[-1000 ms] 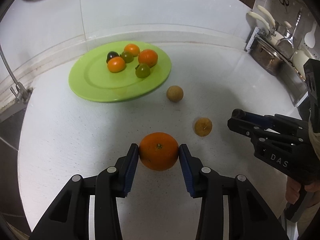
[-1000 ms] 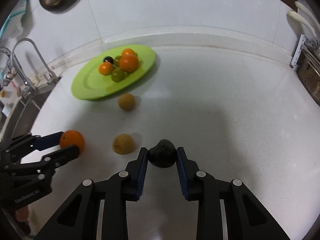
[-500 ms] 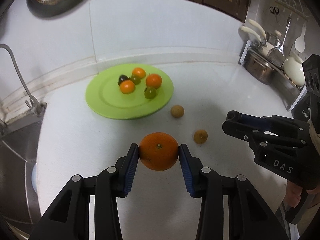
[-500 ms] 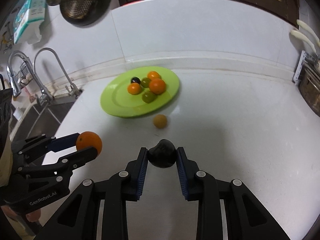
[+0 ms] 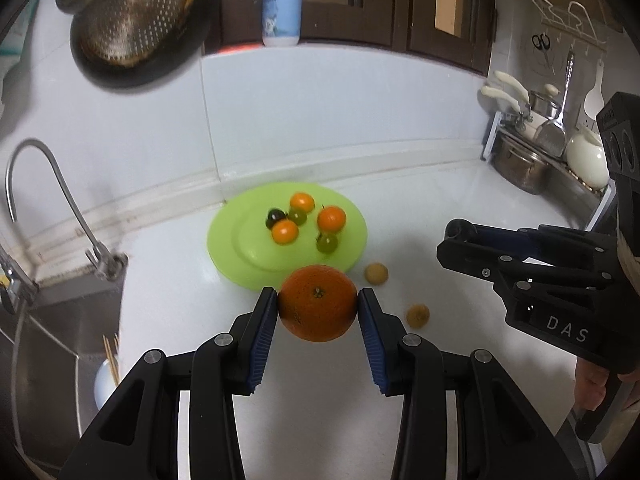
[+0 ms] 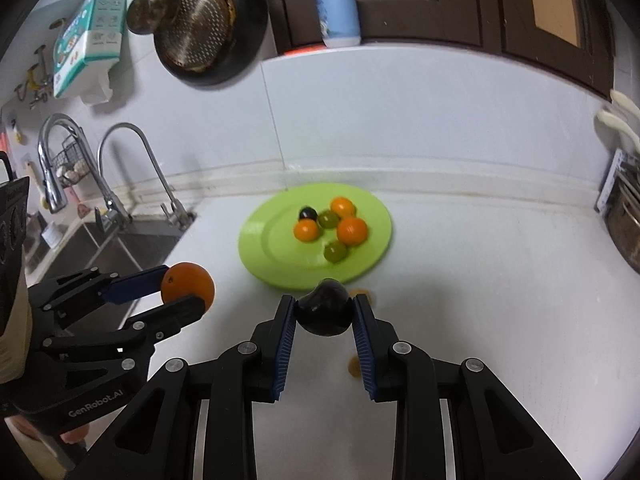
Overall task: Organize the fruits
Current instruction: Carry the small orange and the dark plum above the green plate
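Holding 2 fruits above a white kitchen counter (image 5: 168, 304), you have your left gripper (image 5: 318, 304) clamped on an orange (image 5: 317, 303), its blue pads (image 5: 262, 340) pressed against both sides of the fruit, stem end facing the camera. Your right gripper (image 6: 323, 312) is closed tight on a dark, almost black fruit (image 6: 323, 312), pinched between its 2 pads. Beyond both loads, a lime-green plate (image 6: 264, 240) sits on the counter near the back wall, carrying 6 small fruits bunched together: 3 orange (image 6: 352, 231), 2 green (image 6: 335, 251) and 1 dark (image 6: 308, 213). In the left wrist view, 2 small tan fruits (image 5: 376, 273) lie on the bare counter just to the right of the plate, apart from each other. A sink with curved taps (image 6: 132, 168) sits at the counter's left end, and a metal colander (image 6: 200, 24) hangs on the wall above it.
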The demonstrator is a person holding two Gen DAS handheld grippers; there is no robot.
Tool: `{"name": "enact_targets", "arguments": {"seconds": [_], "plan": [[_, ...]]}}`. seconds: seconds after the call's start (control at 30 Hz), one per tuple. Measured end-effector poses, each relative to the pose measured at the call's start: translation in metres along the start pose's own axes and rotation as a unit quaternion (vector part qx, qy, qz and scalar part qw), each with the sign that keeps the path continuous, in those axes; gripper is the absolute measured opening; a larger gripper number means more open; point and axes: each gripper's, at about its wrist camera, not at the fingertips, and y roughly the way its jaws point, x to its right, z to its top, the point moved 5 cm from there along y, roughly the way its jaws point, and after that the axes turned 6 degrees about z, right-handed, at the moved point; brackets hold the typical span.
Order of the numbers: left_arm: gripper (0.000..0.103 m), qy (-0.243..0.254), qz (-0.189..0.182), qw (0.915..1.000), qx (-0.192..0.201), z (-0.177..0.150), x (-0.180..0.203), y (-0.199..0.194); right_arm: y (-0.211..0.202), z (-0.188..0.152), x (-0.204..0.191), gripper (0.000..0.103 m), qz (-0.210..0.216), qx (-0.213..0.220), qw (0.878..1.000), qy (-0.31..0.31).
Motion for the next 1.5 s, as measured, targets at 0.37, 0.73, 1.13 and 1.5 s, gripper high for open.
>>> {"name": "enact_targets", "arguments": {"seconds": [0.37, 0.73, 1.13, 1.5], "plan": [[0.041, 0.005, 0.014, 0.9998, 0.016, 0.029, -0.019, 0.006, 0.012, 0.039, -0.014, 0.03, 0.015, 0.02, 0.999, -0.024], [0.041, 0.004, 0.022, 0.9996, 0.017, 0.058, -0.036, 0.026, 0.036, 0.076, -0.017, 0.03, 0.017, 0.021, 0.998, -0.048], [0.041, 0.012, 0.03, 0.9995, -0.002, 0.08, -0.054, 0.073, 0.087, 0.108, -0.001, 0.03, 0.019, -0.003, 0.998, -0.063], [0.041, 0.04, 0.036, 0.9983, -0.023, 0.085, -0.061, 0.12, 0.15, 0.126, 0.02, 0.03, 0.04, -0.039, 0.995, -0.077]]}}
